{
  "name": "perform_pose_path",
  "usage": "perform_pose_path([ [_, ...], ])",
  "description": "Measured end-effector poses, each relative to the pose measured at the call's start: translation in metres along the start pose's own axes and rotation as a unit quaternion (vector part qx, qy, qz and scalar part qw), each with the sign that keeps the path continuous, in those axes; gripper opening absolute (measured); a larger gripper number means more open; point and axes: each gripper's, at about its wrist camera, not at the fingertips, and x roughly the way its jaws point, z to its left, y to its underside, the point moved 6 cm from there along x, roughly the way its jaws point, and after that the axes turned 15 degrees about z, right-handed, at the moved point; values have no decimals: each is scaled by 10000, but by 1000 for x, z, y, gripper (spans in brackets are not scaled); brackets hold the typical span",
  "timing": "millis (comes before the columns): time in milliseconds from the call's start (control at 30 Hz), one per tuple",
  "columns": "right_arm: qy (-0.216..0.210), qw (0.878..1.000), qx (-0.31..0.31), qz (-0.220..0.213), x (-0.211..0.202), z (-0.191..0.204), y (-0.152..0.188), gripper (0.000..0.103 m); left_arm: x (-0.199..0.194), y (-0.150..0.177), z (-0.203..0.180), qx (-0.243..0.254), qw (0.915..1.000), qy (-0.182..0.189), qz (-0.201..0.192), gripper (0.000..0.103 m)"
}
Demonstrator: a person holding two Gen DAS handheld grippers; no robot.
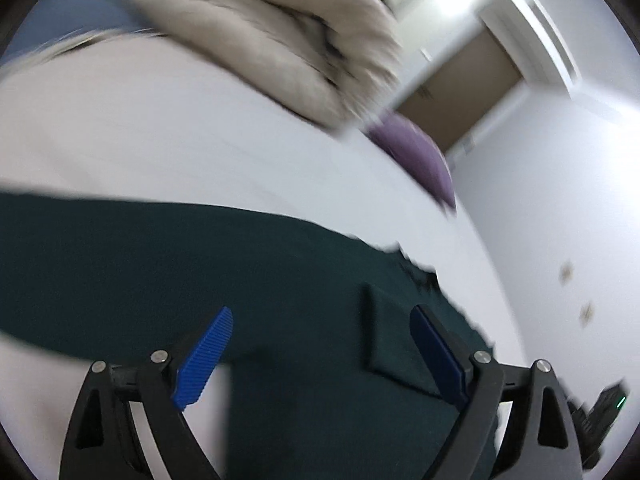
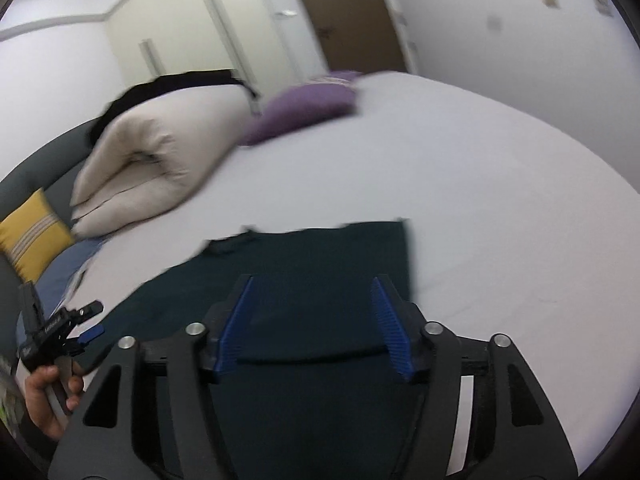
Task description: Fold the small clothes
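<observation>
You are holding both grippers, left gripper (image 1: 322, 316) and right gripper (image 2: 314, 284), with fingers spread apart over the dark green garment (image 2: 320, 256) lying at lower centre on the white bed (image 2: 480, 168).

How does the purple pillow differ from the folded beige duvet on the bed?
The purple pillow is small and low; the folded beige duvet is a far bulkier stack. The pillow is one piece, the duvet shows several folded layers. The pillow lies farther from the dark green garment. Both rest on the white bed.
</observation>
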Motion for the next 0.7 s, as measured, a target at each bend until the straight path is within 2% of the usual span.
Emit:
perform_pose_path([
  [100,-598,9977,-150,273,1,41,16,61,-60,10,81,-1022,9934,13,-529,86],
  [200,-1068,9930,-143,486,5,74,25,61,-109,31,156,-2077,9729,11,-1013,85],
  [233,-1160,9916,-162,550,9,86,31,61,-127,39,182,-2474,9610,-8,-1238,85],
  [333,-1347,9878,-166,761,23,110,49,61,-148,48,225,-3101,9391,-2,-1478,85],
  [433,-1463,9852,-104,889,38,130,63,61,-144,44,249,-3433,9257,258,-1564,76],
  [500,-1470,9850,-99,894,44,139,69,61,-139,38,260,-3649,9161,356,-1621,55],
  [533,-1471,9850,-97,895,47,142,69,61,-137,35,262,-3698,9138,404,-1633,49],
  [600,-1461,9853,-101,880,46,144,71,61,-125,29,268,-3854,9093,370,-1524,14],
  [667,-1429,9859,-99,862,43,138,72,61,-127,24,274,-3918,9070,407,-1488,8],
  [700,-1407,9863,-89,860,44,135,69,61,-129,19,263,-3743,9148,262,-1497,7],
])
